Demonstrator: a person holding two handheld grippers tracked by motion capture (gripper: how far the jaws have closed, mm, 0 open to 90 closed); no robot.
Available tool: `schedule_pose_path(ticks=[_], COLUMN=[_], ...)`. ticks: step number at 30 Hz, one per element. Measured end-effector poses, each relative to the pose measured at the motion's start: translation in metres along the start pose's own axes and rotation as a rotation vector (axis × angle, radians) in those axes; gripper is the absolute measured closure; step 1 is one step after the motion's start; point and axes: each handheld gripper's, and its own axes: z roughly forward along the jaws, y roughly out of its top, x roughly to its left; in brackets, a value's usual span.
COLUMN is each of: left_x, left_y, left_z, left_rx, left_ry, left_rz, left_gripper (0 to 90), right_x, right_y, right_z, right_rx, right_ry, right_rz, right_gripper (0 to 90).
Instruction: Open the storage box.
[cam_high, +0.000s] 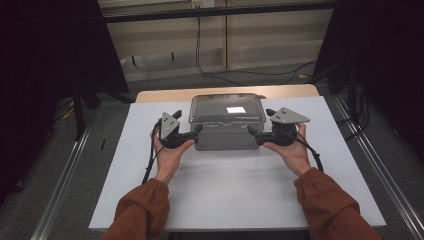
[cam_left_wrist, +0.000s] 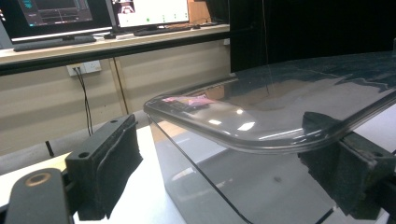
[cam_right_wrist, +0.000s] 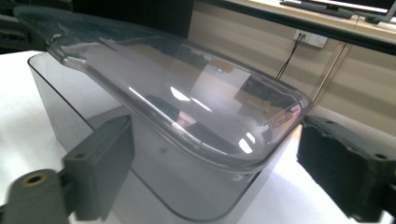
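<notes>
At center of the high view, the clear box (cam_high: 227, 131) sat on the white table (cam_high: 240, 190), left gripper (cam_high: 196, 134) and right gripper (cam_high: 251, 133) open-jawed at its two ends under the lid (cam_high: 227, 109) rim, likely approach step; next, close and lift evenly.

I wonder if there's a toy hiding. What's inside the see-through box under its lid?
Nothing shows inside the clear box: through its smoky walls only its bare floor and reflections appear. The lid lies on top, and glare hides part of the inside.
</notes>
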Motion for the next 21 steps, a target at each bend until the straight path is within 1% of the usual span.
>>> schedule_pose_path(ticks=[3, 5, 6, 8, 11, 14, 15, 16, 18, 21], left_x=[0.0, 0.001, 0.001, 0.001, 0.002, 0.002, 0.003, 0.003, 0.003, 0.002], left_y=[0.001, 0.002, 0.003, 0.005, 0.008, 0.011, 0.012, 0.012, 0.014, 0.016], left_z=[0.0, -0.001, -0.001, 0.0, 0.001, 0.002, 0.003, 0.004, 0.005, 0.007], left_rx=[-0.009, -0.013, -0.017, -0.02, -0.025, -0.03, -0.03, -0.033, -0.033, -0.039], left_ry=[-0.002, -0.002, -0.004, -0.013, -0.018, -0.028, -0.025, -0.025, -0.034, -0.055], left_rz=[-0.009, -0.005, -0.013, -0.01, 0.006, -0.009, -0.004, -0.009, -0.017, -0.009], left_gripper=[13.3, 13.8, 13.9, 14.7, 17.3, 18.8, 19.3, 19.4, 21.2, 22.7], right_x=[-0.002, -0.002, -0.002, -0.002, -0.004, -0.007, -0.008, -0.009, -0.011, -0.012], right_y=[0.003, 0.004, 0.005, 0.006, 0.008, 0.01, 0.011, 0.012, 0.012, 0.012], right_z=[-0.002, -0.002, -0.002, -0.001, 0.0, 0.0, 0.0, 0.001, 0.001, 0.001], right_rx=[-0.013, -0.019, -0.027, -0.033, -0.044, -0.053, -0.051, -0.049, -0.054, -0.061], right_ry=[0.006, 0.002, 0.004, 0.008, 0.006, 0.0, -0.002, -0.004, -0.007, -0.012], right_rz=[-0.002, -0.007, -0.004, -0.01, -0.001, 0.004, 0.007, 0.007, 0.008, 0.009], right_gripper=[15.8, 16.5, 18.3, 20.9, 22.8, 26.5, 28.4, 29.4, 31.0, 33.7])
